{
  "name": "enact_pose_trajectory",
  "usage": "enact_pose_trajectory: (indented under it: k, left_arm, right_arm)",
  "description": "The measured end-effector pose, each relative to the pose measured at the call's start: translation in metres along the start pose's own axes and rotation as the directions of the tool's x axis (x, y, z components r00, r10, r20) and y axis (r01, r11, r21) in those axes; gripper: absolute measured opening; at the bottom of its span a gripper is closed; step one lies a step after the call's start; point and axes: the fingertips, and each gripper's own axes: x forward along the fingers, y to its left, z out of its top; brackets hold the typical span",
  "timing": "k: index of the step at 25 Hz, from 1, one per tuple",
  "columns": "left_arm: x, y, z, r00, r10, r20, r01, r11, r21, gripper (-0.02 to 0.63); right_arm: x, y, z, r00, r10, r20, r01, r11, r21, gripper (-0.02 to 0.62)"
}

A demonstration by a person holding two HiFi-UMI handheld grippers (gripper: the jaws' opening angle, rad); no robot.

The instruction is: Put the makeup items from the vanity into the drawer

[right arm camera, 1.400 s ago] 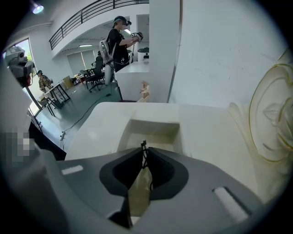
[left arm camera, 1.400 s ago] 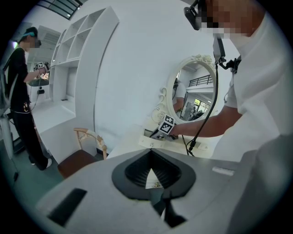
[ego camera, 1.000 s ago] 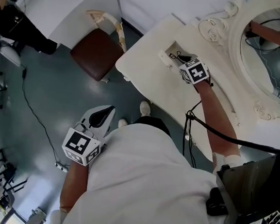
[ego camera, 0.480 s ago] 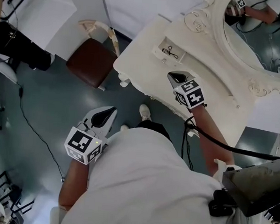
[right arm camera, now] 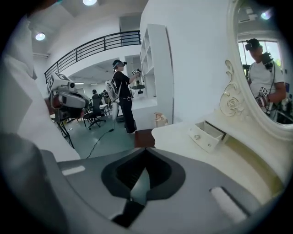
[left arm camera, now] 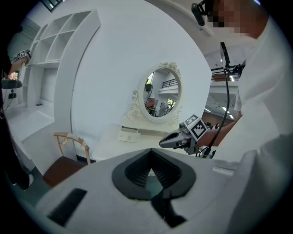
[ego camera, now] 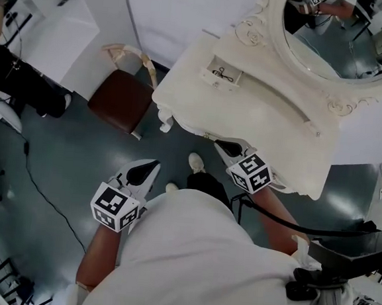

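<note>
The cream vanity (ego camera: 260,121) stands under an oval mirror (ego camera: 341,35). Its small top drawer (ego camera: 218,75) is open, with a thin black item (ego camera: 223,73) lying inside. My right gripper (ego camera: 226,147) hangs shut and empty at the vanity's front edge, well back from the drawer. It sees the open drawer (right arm camera: 206,134) ahead to the right, past its own tips (right arm camera: 145,151). My left gripper (ego camera: 143,171) is shut and empty over the floor beside my body. From its tips (left arm camera: 150,152) the vanity (left arm camera: 132,142) and the right gripper (left arm camera: 169,141) show ahead.
A chair with a brown seat (ego camera: 123,96) stands left of the vanity. A cable (ego camera: 44,162) runs across the grey floor. White shelving (ego camera: 57,10) sits at the upper left, and a person in black (right arm camera: 122,91) stands by shelves farther off.
My right gripper has pulled back from the open drawer to the vanity's front edge, empty. The head view has swung with it. The left gripper has hardly moved.
</note>
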Motion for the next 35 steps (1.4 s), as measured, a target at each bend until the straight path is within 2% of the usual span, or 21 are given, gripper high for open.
enact_pose_trajectory:
  k: [8,16,35]
  left_arm:
    - [-0.008,-0.027,-0.016,0.999,-0.052,-0.004,0.052,0.998,0.028,0.003]
    - [-0.018,-0.043,-0.028,0.998,-0.055,0.01,0.055,0.998,0.029,0.003]
    - [-0.04,-0.054,-0.049,0.999,-0.026,0.02,0.025,0.999,0.021,0.003]
  right_arm:
    - [-0.022,0.058,-0.014,1.0,0.024,0.009,-0.024,0.999,-0.043,0.002]
    - [-0.028,0.092,-0.024,0.999,0.055,0.002,-0.054,0.995,-0.082,0.002]
    - [-0.025,0.124,-0.027,0.997,0.081,0.017,-0.078,0.986,-0.144,0.001]
